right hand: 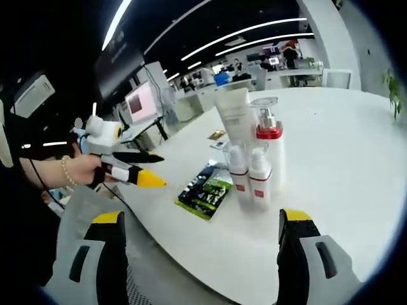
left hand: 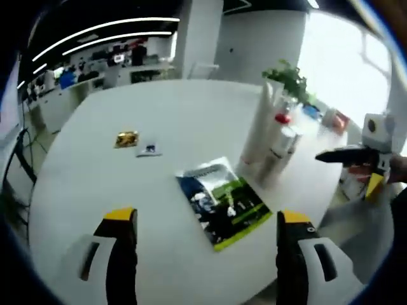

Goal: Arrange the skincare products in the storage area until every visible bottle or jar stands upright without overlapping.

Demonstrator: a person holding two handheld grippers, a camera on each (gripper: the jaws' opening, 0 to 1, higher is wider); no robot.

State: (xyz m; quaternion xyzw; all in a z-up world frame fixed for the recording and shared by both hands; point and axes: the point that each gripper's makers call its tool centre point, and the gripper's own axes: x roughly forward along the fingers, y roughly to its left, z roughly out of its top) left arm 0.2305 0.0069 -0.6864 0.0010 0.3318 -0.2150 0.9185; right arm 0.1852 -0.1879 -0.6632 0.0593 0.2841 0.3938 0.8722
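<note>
Hovering wide-jawed and empty, the right gripper (right hand: 202,238) faces a tight upright cluster on the white table (right hand: 331,140): a tall tube (right hand: 234,114), a red-collared pump bottle (right hand: 269,143) and two small bottles (right hand: 250,173), contents untellable, beside a green booklet (right hand: 206,190). The left gripper (left hand: 208,238), also spread and empty, hangs above the booklet.

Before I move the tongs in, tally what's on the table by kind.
Tall white tube: 1
Pump bottle with red collar: 1
Small bottles with red labels: 2
Green and blue booklet: 1
Small packets: 2
Total: 7
</note>
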